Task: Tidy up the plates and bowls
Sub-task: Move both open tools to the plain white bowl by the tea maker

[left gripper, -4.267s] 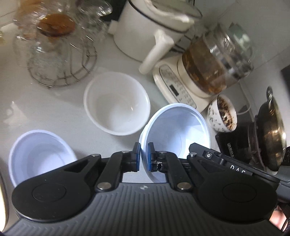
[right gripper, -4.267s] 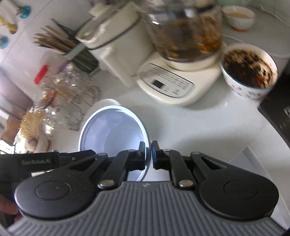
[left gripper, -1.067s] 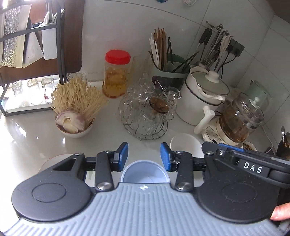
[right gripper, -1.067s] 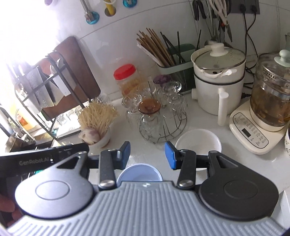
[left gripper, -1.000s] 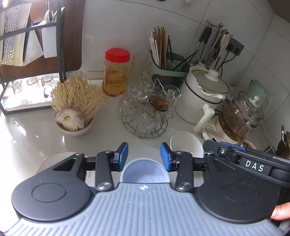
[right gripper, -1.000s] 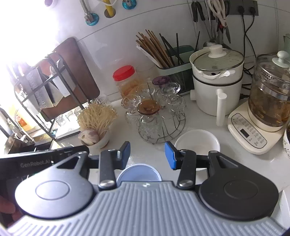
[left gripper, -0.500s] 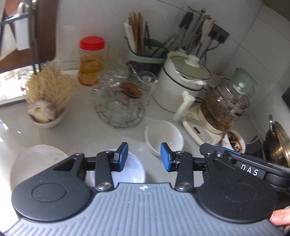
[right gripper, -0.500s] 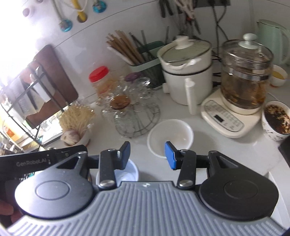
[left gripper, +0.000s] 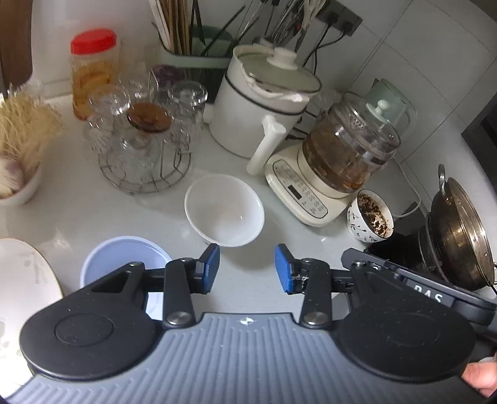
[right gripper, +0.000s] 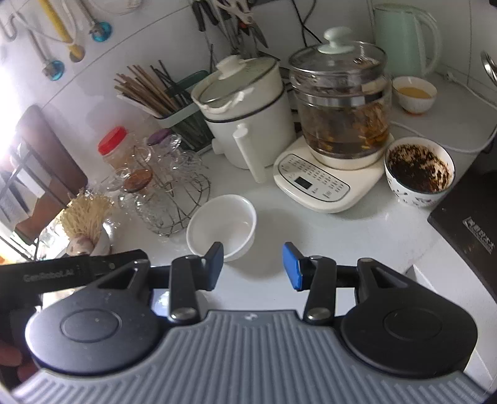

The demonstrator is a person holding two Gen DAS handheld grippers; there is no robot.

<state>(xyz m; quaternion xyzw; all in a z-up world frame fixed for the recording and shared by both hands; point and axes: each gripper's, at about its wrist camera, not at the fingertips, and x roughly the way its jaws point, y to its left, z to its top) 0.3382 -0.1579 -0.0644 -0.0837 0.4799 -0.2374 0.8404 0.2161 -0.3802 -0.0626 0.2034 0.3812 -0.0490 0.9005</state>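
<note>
Looking down our two grippers, left and right, both with jaws apart and empty, we see the white bowl at frame centre just above the left's fingertips, and up-left of the right's.

A glossy white stone surface runs back to a wall of large white tiles, where a black socket strip holds several plugs. Strong daylight glares in at the surface's far left edge, behind a dark metal rack.
</note>
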